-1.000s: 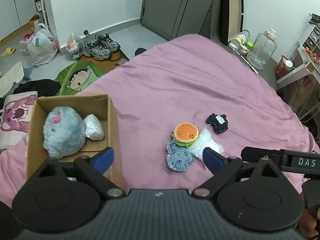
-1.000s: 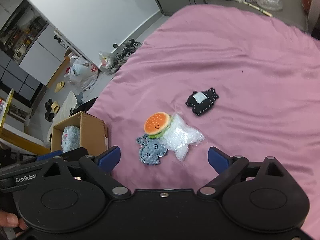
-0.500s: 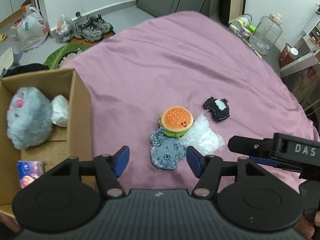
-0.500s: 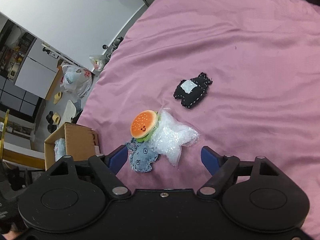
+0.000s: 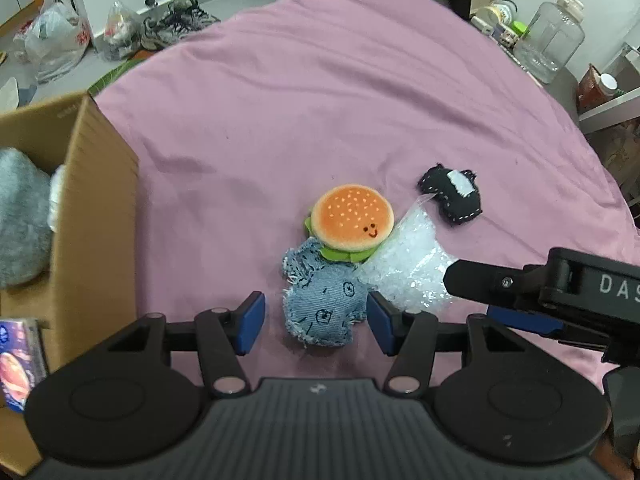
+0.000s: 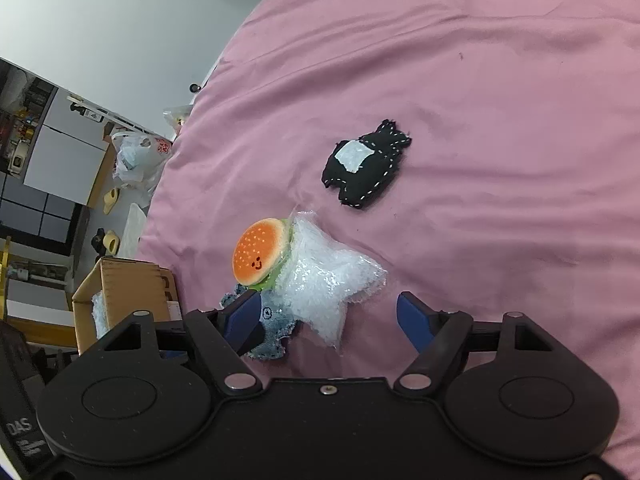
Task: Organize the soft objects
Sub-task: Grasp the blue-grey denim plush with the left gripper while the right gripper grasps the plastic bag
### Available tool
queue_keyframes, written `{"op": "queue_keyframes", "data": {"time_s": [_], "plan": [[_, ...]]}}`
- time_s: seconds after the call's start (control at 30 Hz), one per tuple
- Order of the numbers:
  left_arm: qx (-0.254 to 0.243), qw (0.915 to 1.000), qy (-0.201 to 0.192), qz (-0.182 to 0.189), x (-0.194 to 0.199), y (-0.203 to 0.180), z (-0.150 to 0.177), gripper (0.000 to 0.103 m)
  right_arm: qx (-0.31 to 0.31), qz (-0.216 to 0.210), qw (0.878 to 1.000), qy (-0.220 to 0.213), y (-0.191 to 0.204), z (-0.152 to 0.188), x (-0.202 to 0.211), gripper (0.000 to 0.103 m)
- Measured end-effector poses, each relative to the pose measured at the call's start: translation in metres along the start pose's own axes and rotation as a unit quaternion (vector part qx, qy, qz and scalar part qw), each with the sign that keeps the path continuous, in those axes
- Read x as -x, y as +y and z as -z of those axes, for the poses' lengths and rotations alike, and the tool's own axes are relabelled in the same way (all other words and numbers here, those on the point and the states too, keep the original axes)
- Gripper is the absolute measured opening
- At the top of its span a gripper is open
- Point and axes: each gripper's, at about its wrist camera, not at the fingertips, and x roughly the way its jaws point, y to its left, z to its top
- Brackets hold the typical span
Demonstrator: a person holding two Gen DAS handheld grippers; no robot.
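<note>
Four soft things lie together on the pink bedsheet (image 5: 320, 100): a denim toy (image 5: 324, 304), a burger plush (image 5: 352, 220) overlapping it, a clear plastic star pouch (image 5: 408, 268) and a black stitched toy (image 5: 452, 196). My left gripper (image 5: 315, 322) is low over the sheet with its jaws closing. The denim toy lies between its blue pads, which do not press on it. My right gripper (image 6: 329, 322) straddles the star pouch (image 6: 328, 284), jaws closing, pads clear of it. Its left pad hangs over the denim toy (image 6: 272, 340). The burger plush (image 6: 260, 252) and black toy (image 6: 366, 172) lie beyond.
An open cardboard box (image 5: 100, 208) stands on the bed at the left, holding a grey plush (image 5: 20, 220) and a small printed packet (image 5: 16, 364). Bags and shoes (image 5: 172, 28) lie on the floor past the bed. A big clear jar (image 5: 552, 36) stands far right.
Both grippers came down toward the toys and their jaws narrowed. The denim toy now sits between the left pads and the star pouch between the right pads.
</note>
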Motion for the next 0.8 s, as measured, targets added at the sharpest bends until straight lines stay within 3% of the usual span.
{"op": "queue_keyframes", "data": {"time_s": [0.33, 0.43, 0.5, 0.6, 0.63, 0.8], "plan": [[0.019, 0.9998, 0.005, 0.005, -0.025, 0.002, -0.003, 0.055, -0.018, 0.014, 1.000, 0.002, -0.002, -0.008, -0.031, 0.072], [0.026, 0.9996, 0.007, 0.012, -0.030, 0.004, -0.003, 0.050, -0.003, 0.023, 1.000, 0.001, 0.003, -0.007, -0.033, 0.071], [0.029, 0.9993, 0.007, 0.022, -0.029, 0.004, -0.002, 0.038, 0.004, 0.032, 0.999, -0.001, 0.005, -0.007, -0.032, 0.066], [0.028, 0.9992, 0.008, 0.027, -0.026, 0.002, -0.003, 0.031, 0.006, 0.039, 0.999, -0.001, 0.006, -0.007, -0.030, 0.055], [0.031, 0.9991, 0.008, 0.029, -0.024, 0.002, -0.003, 0.029, 0.008, 0.035, 0.999, 0.001, 0.007, -0.007, -0.029, 0.043], [0.032, 0.9985, 0.006, 0.045, -0.009, 0.006, -0.001, 0.018, 0.023, 0.040, 0.999, -0.007, 0.016, -0.002, -0.017, 0.035]]}}
